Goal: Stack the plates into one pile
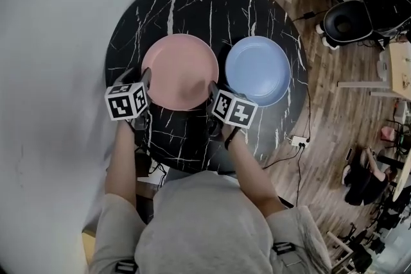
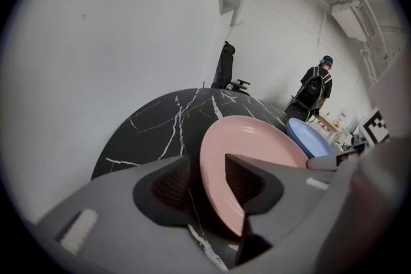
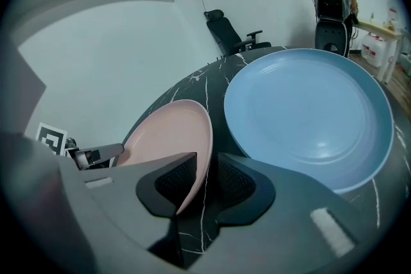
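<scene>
While both plates lie flat and separate on the round black counter [image 1: 205,3], no pile exists yet, so I judge the task to be at its very start. The pink plate [image 1: 180,70] sits toward the counter's left edge, as the person faces it, and the blue plate [image 1: 258,68] toward its right edge. They are side by side, rims close, with a thin strip of dark marble showing between them.

The person stands at the near edge with a tool in each hand, both set on the pink plate. The left hand-held gripper [image 1: 144,79] is at that plate's near-left rim with its jaws spread wide. The rim runs between the pads, but I see no squeeze on it. The right hand-held gripper [image 1: 212,92] is at the near-right rim, just beside the gap to the blue plate. Its jaws also stand apart, with the pink rim between them and dark space showing on one side of it. Neither tool holds anything yet.

Everything is left to do, by my reading: close on the pink rim from both sides, lift it level, carry it toward the right edge and lower it squarely onto the blue plate. A shallow bite on a smooth, thin rim could let the plate tip or slide.
</scene>
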Tool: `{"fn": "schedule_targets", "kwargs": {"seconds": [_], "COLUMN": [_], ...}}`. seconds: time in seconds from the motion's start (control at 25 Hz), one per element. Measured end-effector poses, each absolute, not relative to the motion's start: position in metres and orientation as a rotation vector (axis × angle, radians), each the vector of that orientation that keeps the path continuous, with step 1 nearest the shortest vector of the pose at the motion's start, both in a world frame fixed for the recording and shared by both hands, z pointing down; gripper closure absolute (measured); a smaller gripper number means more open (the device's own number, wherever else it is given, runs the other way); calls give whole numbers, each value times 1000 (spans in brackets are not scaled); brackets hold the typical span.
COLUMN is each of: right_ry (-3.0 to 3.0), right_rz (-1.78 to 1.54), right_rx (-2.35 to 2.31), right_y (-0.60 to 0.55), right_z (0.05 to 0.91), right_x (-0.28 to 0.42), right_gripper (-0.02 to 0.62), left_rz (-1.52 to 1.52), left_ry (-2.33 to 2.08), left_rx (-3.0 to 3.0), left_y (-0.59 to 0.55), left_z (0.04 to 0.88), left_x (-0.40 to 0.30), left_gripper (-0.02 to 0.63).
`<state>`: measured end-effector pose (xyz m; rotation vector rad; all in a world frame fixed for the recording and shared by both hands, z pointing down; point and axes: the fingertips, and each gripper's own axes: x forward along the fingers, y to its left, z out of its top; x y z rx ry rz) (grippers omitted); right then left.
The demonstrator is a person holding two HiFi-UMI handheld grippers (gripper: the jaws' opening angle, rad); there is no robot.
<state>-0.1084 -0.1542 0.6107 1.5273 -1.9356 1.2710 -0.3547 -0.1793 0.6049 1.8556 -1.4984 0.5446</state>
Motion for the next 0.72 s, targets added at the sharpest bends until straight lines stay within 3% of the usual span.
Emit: {"fn": "schedule_targets", "kwargs": {"seconds": [0.24, 0.36, 0.72], "right_ry": [-1901, -1881, -1967], "right_rz": [1276, 1246, 1146], "right_rx": [1529, 1528, 1547], "right_y": [-155, -154, -155], "right_z": [621, 622, 590], "right_x": [-113, -114, -111], "right_gripper": [515, 540, 548], "left_rz": [636, 663, 597], "left_ry": [-1445, -1443, -1471], "left_rx": [1826, 1821, 1864], "left_y": [-178, -174, -162], "left_z": [631, 636, 608], "left_x": [-354, -353, -353], "left_gripper": [411, 485, 491]}}
